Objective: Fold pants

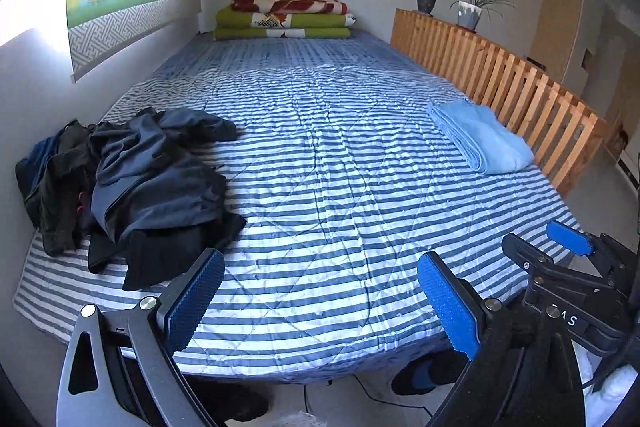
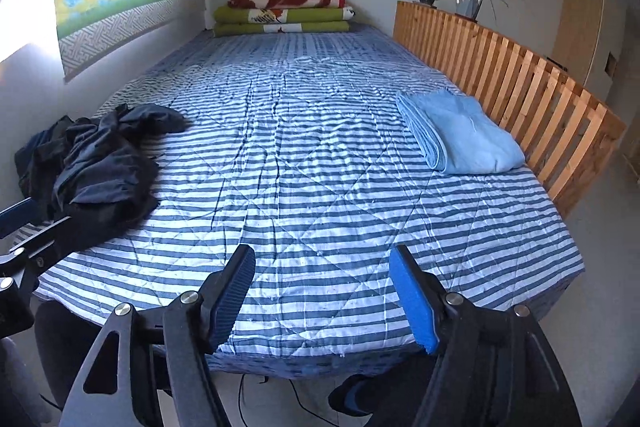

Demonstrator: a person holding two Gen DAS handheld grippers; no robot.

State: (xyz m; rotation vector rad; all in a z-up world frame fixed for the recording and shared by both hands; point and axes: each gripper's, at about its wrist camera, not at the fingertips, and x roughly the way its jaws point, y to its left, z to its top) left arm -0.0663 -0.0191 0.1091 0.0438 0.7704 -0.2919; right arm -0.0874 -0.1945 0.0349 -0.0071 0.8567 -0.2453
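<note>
Lying in a crumpled dark heap (image 1: 140, 187) on the left side of the striped bed (image 1: 340, 187), near the wall, are the unfolded clothes, with pants presumably among them, though no single garment can be told apart in the tangle. In the right wrist view the same heap (image 2: 100, 163) is sitting far off to the left. A light blue folded cloth (image 1: 484, 139) is resting on the right side of the bed, just beside a wooden slatted rail (image 1: 520, 87); whether it is pants cannot be told.

Both claws are hovering at the near edge of the bed, pointing forward along its length. The left claw (image 1: 320, 303) is standing released, its blue pads spread wide with nothing between them. The right claw (image 2: 324, 299) is likewise spread and gripping nothing. It is also showing at the right edge of the left wrist view (image 1: 568, 239).

The heap is lying ahead of and to the left of the left claw, with its near edge just beyond that claw's left finger. The left hand is therefore the nearer one; the right claw is well apart from the heap, with bare striped cover between. The heap is showing no clear long axis, only a loose stretch from the near edge towards the wall.

Any reach for the heap would seem to call for swinging leftward and forward.
</note>
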